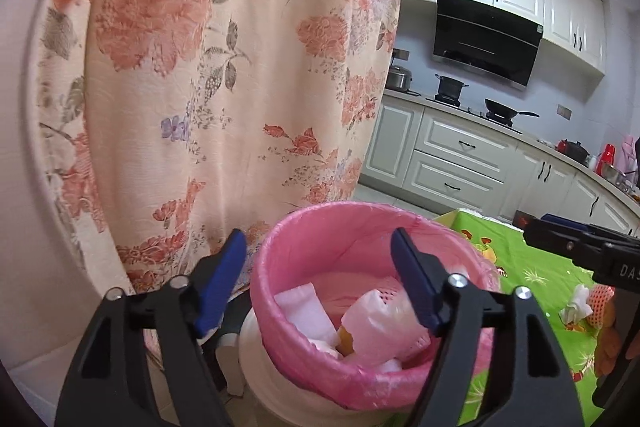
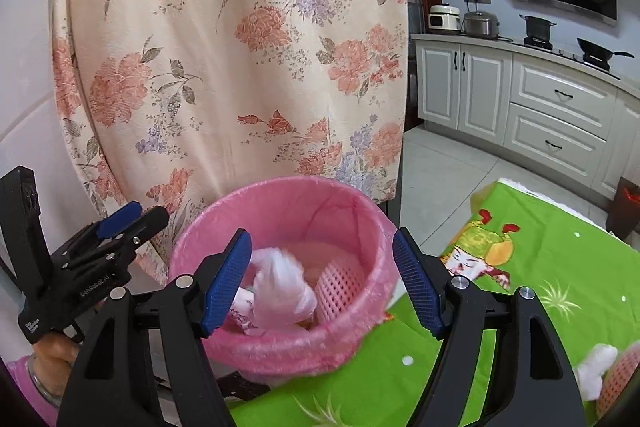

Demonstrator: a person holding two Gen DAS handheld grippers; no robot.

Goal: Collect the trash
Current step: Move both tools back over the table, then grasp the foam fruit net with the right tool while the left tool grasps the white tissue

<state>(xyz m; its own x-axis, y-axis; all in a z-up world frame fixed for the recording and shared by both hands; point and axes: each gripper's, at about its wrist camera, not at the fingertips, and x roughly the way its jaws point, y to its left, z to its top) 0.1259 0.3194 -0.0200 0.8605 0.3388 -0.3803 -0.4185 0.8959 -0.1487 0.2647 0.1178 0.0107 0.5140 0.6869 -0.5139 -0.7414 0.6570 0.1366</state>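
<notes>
Right wrist view: open-jawed right gripper (image 2: 322, 277) above pink-lined trash bin (image 2: 280, 343).

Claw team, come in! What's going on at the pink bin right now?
Left claw open, empty. Right claw open, white crumpled tissue dropping into pink-lined round trash bin. More tissue and foam net left on green tablecloth. Nothing blocking.

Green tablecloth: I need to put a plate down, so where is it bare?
The tablecloth is bare between the pink-lined bin and its far edge. Crowded spot: the near right corner, where a crumpled tissue and foam net lie.
</notes>
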